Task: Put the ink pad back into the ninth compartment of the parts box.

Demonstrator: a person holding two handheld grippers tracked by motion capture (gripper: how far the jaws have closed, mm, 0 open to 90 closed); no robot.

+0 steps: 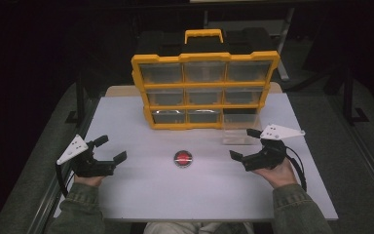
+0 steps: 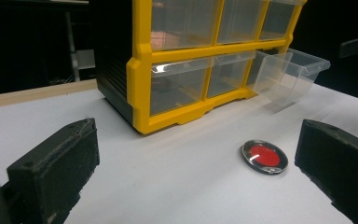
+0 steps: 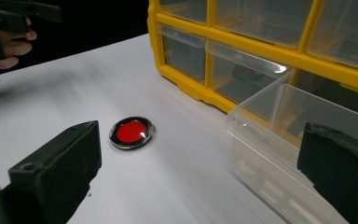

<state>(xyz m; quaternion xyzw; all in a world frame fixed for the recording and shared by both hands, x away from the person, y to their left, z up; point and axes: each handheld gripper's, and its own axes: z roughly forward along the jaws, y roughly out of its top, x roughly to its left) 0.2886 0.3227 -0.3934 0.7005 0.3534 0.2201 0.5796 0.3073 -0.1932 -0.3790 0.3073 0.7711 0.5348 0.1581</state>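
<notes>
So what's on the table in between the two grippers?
A round red disc with a shiny rim lies between the left gripper and the right gripper, touching neither; the high view shows it.

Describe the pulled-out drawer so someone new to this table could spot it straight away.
Start at the yellow organizer standing at the back of the white table. Go to its bottom row, right end, nearest the right gripper. The clear drawer there sticks out toward the person, while every other drawer sits flush in the frame.
</notes>
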